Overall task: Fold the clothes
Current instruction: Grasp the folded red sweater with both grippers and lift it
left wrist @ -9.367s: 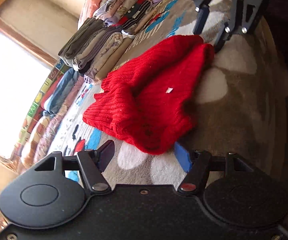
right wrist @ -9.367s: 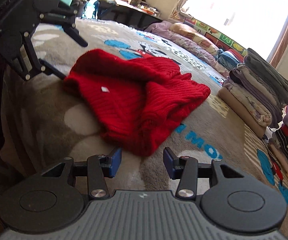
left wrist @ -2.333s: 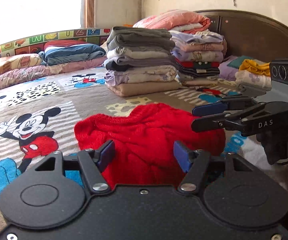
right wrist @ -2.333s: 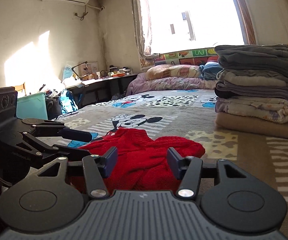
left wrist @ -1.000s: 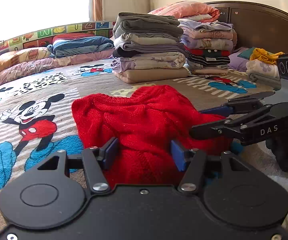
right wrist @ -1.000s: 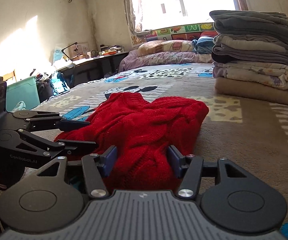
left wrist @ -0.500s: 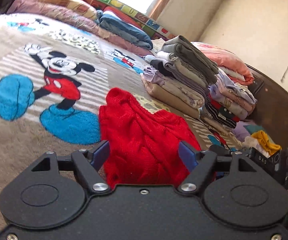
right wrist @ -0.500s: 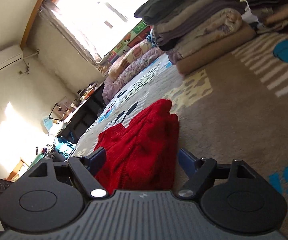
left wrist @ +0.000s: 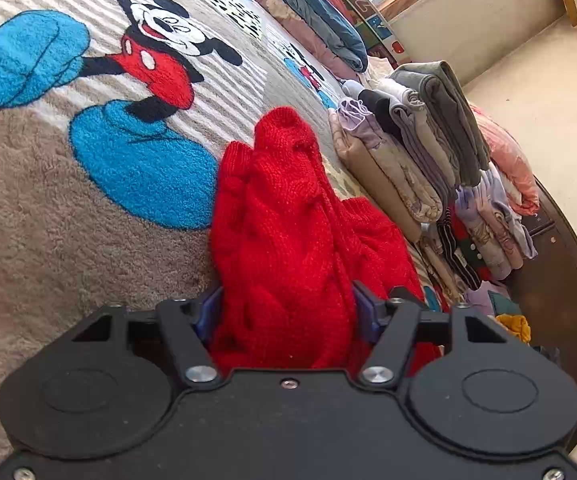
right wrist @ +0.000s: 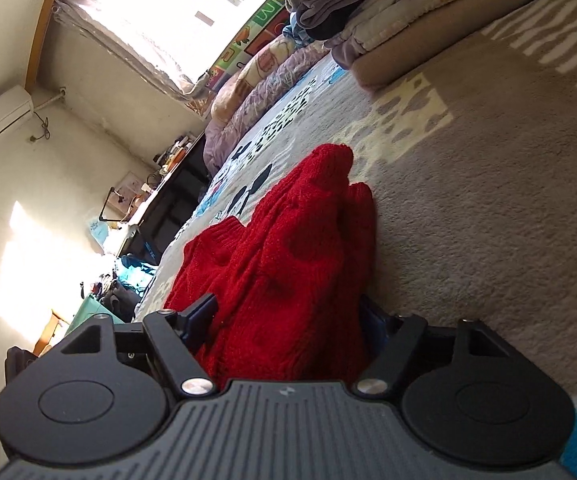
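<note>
Mid-fold: left gripper [left wrist: 284, 312] and right gripper [right wrist: 288, 320] are both closing their jaws around the bunched near edge of the red sweater [left wrist: 288, 232] lying on the blanket [left wrist: 68, 240], likely needing a firm pinch before carrying it over.

The right gripper [right wrist: 288, 316] is closing, with the red sweater [right wrist: 288, 264] bunched between its jaws. The sweater lies on the blanket [right wrist: 488, 208], near folded clothes [right wrist: 388, 20].

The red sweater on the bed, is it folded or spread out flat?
Folded: the red knitted sweater is doubled into a thick bundle with layered edges, not spread flat on the blanket.
</note>
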{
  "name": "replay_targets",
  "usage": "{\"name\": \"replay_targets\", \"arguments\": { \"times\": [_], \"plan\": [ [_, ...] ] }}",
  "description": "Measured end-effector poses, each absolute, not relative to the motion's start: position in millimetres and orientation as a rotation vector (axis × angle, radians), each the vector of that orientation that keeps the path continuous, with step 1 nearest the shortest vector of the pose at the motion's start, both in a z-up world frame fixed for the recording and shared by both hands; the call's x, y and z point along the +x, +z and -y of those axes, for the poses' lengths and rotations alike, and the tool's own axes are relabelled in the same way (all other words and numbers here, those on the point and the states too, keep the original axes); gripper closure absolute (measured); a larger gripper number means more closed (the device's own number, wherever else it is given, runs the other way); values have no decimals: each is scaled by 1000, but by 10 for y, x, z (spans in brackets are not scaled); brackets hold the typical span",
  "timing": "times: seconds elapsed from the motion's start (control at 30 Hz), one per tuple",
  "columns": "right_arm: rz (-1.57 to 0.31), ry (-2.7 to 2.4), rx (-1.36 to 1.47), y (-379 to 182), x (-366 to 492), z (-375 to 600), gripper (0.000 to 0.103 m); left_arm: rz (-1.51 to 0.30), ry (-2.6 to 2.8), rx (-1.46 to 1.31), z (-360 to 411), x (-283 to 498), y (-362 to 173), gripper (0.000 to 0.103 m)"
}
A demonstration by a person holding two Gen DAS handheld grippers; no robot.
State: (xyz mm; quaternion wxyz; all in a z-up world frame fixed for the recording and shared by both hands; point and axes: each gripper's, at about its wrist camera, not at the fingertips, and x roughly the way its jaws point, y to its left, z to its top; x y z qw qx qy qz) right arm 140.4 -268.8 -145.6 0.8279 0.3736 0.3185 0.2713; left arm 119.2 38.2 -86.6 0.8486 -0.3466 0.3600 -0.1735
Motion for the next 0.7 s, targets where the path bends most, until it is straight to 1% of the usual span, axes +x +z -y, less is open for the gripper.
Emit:
{"name": "replay_targets", "arguments": {
  "times": [0.03,0.13,0.27,0.3,0.33,0.37,0.4,0.47,0.5,0.53,0.57,0.7],
  "plan": [
    [-674,591,811,-1466,1404,2707,39,-754,-365,-744,-387,1160,-847,49],
    [-666,623,882,-1461,1343,2763,45,-736,-352,-794,-383,949,-760,50],
    [-668,674,974,-1334,1030,2865,46,-713,-345,-880,-416,386,-653,50],
    [-681,685,980,-1295,924,2891,46,-742,-330,-893,-417,275,-690,46],
    [-701,678,972,-1276,818,2917,44,-783,-310,-890,-409,192,-751,37],
    [-722,645,953,-1297,717,2952,35,-819,-294,-868,-409,146,-821,34],
    [-745,594,929,-1339,617,2994,32,-845,-277,-848,-420,126,-887,33],
    [-751,550,938,-1379,503,3091,32,-846,-283,-873,-463,150,-876,31],
    [-734,543,941,-1357,473,3130,31,-846,-281,-872,-471,173,-839,26],
    [-704,543,933,-1301,456,3158,24,-827,-274,-846,-464,182,-789,23],
    [-685,534,909,-1257,443,3167,19,-812,-256,-824,-458,172,-768,22],
    [-747,562,915,-1344,482,3088,18,-825,-231,-832,-431,166,-813,22]
  ]
}}
